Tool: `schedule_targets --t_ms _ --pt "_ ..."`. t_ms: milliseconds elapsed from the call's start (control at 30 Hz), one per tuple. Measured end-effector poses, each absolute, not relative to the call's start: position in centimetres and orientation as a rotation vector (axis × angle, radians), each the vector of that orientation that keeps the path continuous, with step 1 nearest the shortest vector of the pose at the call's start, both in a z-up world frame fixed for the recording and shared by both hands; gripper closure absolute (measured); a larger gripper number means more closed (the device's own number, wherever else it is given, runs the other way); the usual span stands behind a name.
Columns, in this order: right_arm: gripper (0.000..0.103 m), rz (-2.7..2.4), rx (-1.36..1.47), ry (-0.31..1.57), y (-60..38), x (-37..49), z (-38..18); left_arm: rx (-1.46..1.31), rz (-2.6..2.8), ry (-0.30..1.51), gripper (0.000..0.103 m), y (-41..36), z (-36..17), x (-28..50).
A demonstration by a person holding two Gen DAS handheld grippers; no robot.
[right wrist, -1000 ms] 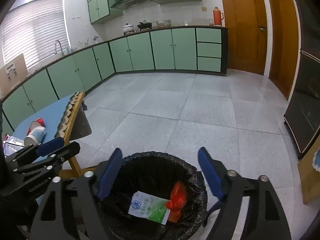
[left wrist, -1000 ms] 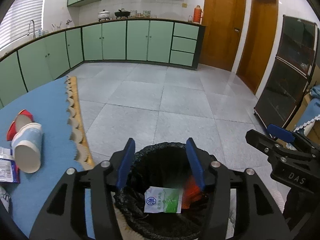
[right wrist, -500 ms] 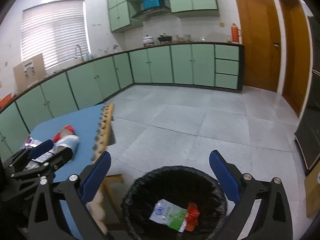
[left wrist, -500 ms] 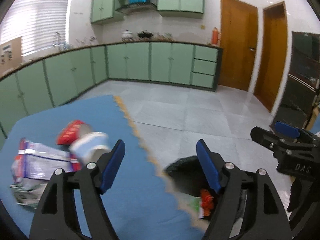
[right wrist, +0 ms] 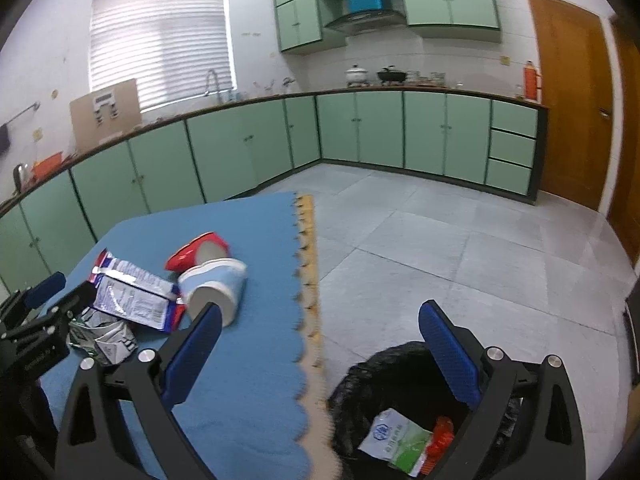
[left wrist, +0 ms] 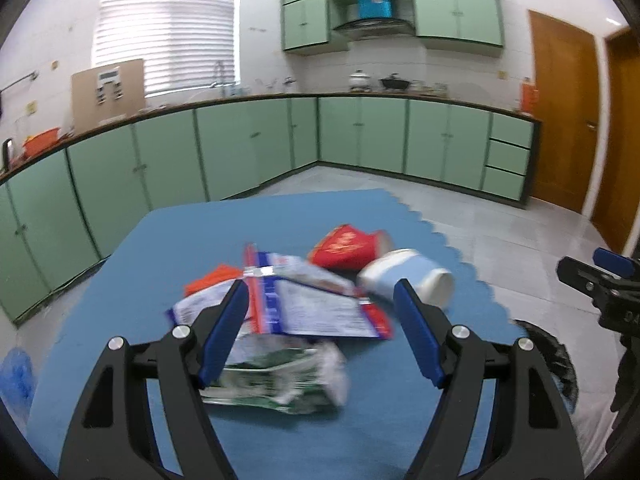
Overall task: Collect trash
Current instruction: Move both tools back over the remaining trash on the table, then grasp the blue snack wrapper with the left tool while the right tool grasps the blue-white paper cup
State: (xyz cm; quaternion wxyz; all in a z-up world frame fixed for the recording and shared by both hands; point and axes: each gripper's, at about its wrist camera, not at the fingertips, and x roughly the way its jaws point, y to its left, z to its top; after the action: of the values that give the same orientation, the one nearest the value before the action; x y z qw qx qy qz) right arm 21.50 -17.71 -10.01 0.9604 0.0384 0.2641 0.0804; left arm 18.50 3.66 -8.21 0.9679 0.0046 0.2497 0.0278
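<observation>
Left gripper (left wrist: 322, 326) jaws wide, empty, over wrappers (left wrist: 304, 308) mid-table, two toppled cups (left wrist: 404, 276) near the blue table's (left wrist: 160, 248) scalloped right edge, right gripper (right wrist: 318, 354) wide, empty, above lined bin (right wrist: 372, 372) holding trash (right wrist: 394, 440).

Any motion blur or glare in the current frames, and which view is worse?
Left wrist: wrappers and cups on the blue mat smear, cabinets soft, worse. Right wrist: mild blur, bin contents readable. Both: bright window, fisheye bends the counter.
</observation>
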Motion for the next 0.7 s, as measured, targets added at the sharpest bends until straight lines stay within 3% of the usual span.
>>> schedule_targets --t_ms 433,633,700 --pt "0.006 0.202 0.026 0.54 -12.6 24.9 -11.0 -0.065 0.035 0.563 0.032 7.4 -9.4 21.1" --pt "0.006 0.224 0.016 0.572 -11.9 26.8 -11.7 -0.081 0.009 0.587 0.047 7.8 -10.1 22.4" --pt "0.006 0.235 0.013 0.586 -11.5 27.3 -12.0 -0.091 -0.003 0.594 0.057 7.9 -10.4 22.7"
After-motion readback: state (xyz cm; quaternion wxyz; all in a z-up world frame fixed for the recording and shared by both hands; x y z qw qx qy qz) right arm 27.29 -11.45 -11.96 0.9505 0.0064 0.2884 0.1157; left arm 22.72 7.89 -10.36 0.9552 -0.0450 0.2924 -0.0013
